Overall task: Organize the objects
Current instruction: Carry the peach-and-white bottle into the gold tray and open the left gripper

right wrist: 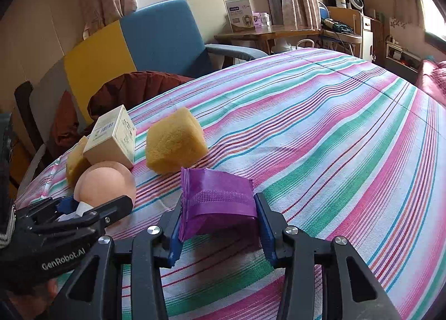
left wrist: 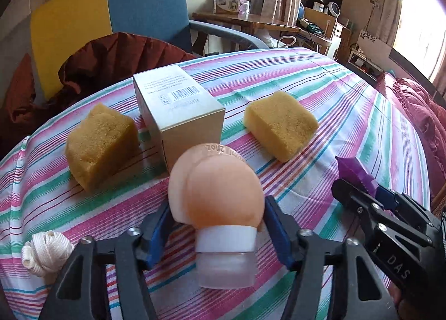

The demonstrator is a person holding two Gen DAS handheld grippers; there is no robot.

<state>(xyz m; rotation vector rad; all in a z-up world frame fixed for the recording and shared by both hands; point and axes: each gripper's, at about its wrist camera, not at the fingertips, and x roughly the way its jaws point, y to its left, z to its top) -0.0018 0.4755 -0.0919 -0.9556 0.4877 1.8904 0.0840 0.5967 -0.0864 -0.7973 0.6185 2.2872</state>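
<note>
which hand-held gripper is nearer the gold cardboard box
Left. The left hand-held gripper, around a peach round-bodied bottle, sits just in front of the gold cardboard box; the right hand-held gripper is further off to its side.

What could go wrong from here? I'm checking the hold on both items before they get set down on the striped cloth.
1. The left tongs seem to pinch the peach bottle low, near its white collar, with the round body overhanging, so it may tip or slip.
2. The purple packet in the right tongs is soft and could crumple or slide out.
3. The tongs sit close together; either load could knock the gold box.
</note>
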